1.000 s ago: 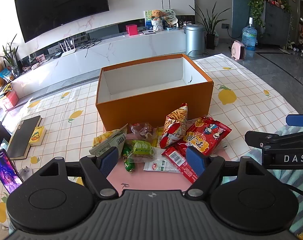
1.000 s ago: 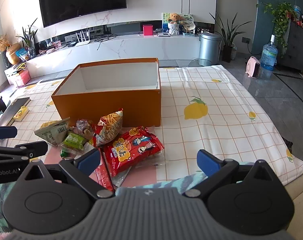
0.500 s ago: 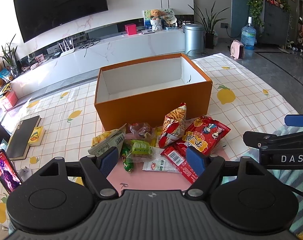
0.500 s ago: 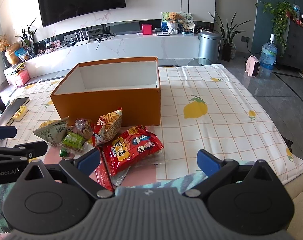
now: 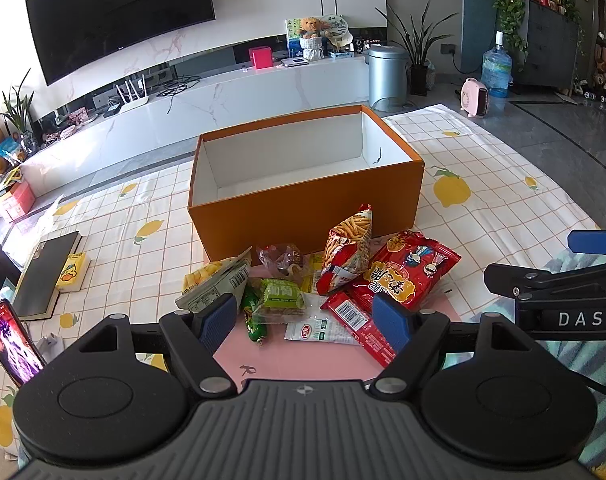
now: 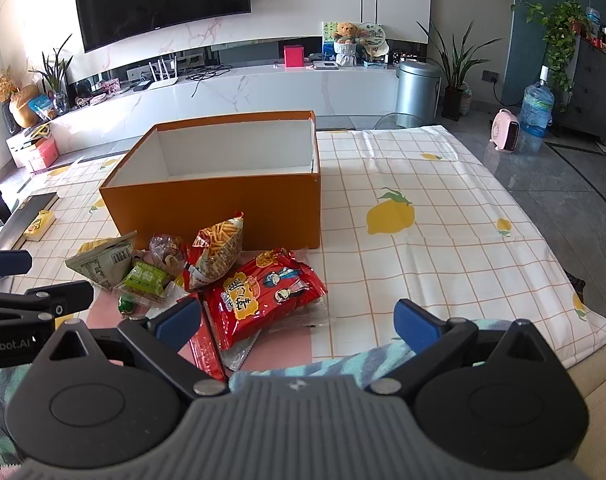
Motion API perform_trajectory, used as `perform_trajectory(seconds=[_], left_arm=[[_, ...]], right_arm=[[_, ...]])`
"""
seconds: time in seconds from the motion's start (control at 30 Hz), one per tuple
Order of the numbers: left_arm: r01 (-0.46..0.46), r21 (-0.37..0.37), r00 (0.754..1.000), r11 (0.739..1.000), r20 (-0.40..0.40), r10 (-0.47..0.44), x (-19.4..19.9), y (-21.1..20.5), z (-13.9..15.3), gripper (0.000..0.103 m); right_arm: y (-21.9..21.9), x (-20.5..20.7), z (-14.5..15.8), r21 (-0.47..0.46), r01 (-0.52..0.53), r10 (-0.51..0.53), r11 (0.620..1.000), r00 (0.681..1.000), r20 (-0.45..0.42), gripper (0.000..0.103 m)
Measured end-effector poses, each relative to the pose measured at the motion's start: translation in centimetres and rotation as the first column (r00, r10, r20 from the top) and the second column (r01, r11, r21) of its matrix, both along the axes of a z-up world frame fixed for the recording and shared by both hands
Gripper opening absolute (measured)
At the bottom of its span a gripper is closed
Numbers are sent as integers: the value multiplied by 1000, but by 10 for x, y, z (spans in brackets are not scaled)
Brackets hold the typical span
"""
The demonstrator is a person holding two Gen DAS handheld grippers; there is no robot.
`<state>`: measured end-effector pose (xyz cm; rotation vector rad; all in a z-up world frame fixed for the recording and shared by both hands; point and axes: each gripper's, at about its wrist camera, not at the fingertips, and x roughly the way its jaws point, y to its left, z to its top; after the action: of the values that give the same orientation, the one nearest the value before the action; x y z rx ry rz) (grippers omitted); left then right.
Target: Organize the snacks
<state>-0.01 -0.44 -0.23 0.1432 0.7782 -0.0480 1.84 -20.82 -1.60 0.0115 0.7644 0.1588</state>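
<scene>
Hovering both claws, spread wide and empty, over snacks heaped before the orange box
Light, crinkly, slippery red packet beside that box; best pinched at a flat edge seal

"DAS" marks the right tongs; "Robot.AI" the left tongs.

The left gripper and right gripper are built alike: black arms, blue fingertip pads, silver screws and ribbed grey housing. White "DAS" lettering is printed beside the right gripper's arm.
</scene>
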Motion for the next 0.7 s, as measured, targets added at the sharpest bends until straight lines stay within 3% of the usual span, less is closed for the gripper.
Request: perform_trajectory(seconds=[0.53, 0.63, 0.7], left_arm=[[25, -15, 1000, 1000, -3, -25, 2, 2, 1, 89], [13, -34, 1000, 999, -4, -13, 5, 8, 0, 85], [28, -61, 1000, 998, -10, -28, 7, 11, 0, 72]], right_arm=[[0, 0, -3, 3, -2, 2, 1000, 1000, 11, 99], [-1, -1, -5, 31, -10, 9, 999, 999, 43, 99], [-2, 0, -7, 48, -20, 17, 999, 999, 50, 99]])
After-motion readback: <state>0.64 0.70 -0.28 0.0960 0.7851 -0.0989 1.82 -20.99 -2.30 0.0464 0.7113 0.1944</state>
